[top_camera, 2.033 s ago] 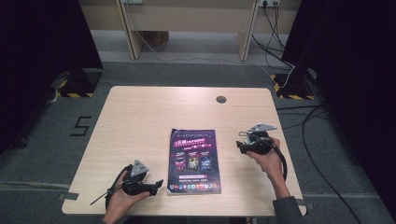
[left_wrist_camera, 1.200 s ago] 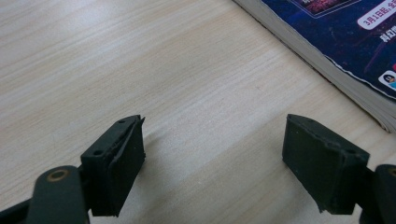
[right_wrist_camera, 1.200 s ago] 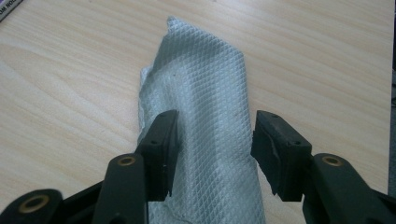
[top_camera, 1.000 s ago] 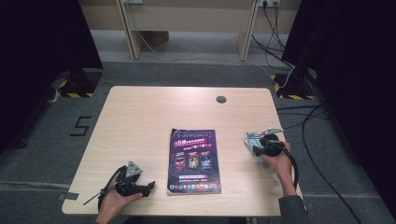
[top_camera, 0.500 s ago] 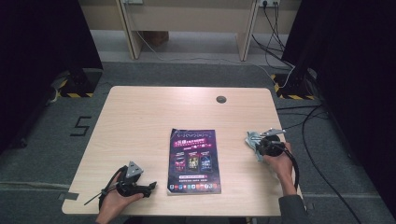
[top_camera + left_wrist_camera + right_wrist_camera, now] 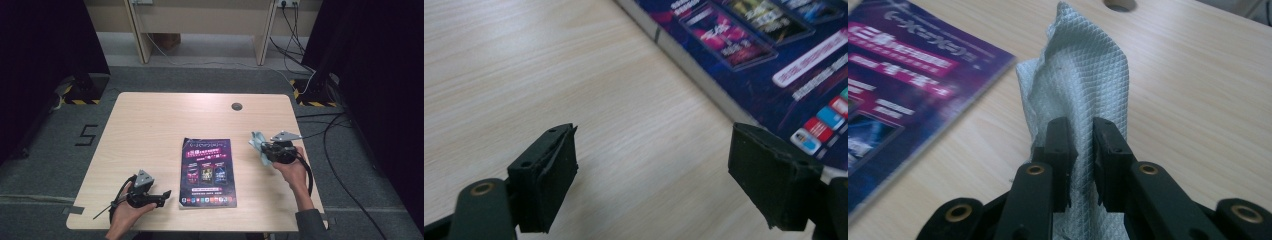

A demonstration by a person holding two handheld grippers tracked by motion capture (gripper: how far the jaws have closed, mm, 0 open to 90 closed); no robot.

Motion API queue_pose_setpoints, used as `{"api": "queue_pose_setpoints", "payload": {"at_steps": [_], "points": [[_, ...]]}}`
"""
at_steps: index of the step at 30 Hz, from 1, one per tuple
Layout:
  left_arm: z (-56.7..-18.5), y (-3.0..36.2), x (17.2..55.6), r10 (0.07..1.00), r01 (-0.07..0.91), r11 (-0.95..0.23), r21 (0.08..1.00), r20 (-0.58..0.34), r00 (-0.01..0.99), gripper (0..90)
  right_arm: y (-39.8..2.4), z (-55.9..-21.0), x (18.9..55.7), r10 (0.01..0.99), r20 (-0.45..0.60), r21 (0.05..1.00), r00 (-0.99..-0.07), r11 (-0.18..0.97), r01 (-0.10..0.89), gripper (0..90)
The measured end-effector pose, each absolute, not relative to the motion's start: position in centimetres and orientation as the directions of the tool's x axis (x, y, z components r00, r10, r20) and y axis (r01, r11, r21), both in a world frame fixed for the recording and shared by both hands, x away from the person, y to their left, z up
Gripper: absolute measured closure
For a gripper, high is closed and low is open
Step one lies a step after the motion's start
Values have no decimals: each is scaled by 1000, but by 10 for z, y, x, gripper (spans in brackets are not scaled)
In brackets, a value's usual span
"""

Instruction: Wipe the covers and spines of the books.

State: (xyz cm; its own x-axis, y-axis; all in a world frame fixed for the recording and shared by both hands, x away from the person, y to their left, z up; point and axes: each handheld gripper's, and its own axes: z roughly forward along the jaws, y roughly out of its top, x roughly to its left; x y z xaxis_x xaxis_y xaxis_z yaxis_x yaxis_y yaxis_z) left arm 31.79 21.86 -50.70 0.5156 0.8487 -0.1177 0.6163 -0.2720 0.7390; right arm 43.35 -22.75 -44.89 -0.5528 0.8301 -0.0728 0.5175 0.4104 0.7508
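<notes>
Right claw [image 6: 265, 150] closed on cloth [image 6: 258, 144], apparently lifting it.

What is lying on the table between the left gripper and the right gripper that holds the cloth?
In the high view, a purple booklet lies flat between the left gripper and the right gripper, which grips the cloth.

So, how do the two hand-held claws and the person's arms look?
Both the left claw and the right claw are black, each topped by a grey three-cornered plate and trailing a black cable. Their jaws are flat black blocks on arms with brass rivets. A grey sleeve covers the right forearm.
</notes>
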Motion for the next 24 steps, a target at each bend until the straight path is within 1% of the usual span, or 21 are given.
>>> {"api": "queue_pose_setpoints", "payload": {"at_steps": [2, 3, 6, 10, 13, 17, 20, 22, 24], "points": [[-505, 213, 317, 855, 611, -238, 755, -135, 500, 190, -213, -447, 432, 806, -68, 755, -588, 427, 498, 789], [-504, 208, 316, 848, 603, -224, 766, -152, 508, 190, -208, -447, 432, 799, -63, 756, -597, 429, 494, 788], [-505, 193, 315, 847, 607, -224, 762, -155, 508, 191, -184, -447, 429, 758, -47, 759, -651, 451, 470, 787], [-507, 175, 315, 830, 608, -255, 752, -153, 537, 212, -152, -453, 429, 699, -62, 744, -712, 508, 434, 786], [-510, 164, 313, 815, 606, -310, 733, -123, 566, 230, -132, -460, 430, 671, -67, 727, -739, 540, 424, 786], [-510, 159, 310, 797, 583, -346, 735, -97, 596, 296, -113, -473, 430, 642, -64, 705, -764, 571, 421, 782], [-509, 155, 307, 780, 552, -389, 738, -55, 623, 352, -105, -481, 429, 624, -70, 685, -778, 598, 417, 778], [-507, 154, 306, 760, 552, -406, 728, -66, 646, 393, -100, -488, 429, 602, -69, 664, -796, 623, 414, 763], [-508, 154, 306, 754, 571, -395, 720, -101, 649, 399, -96, -492, 426, 595, -78, 653, -800, 637, 410, 755]]}}
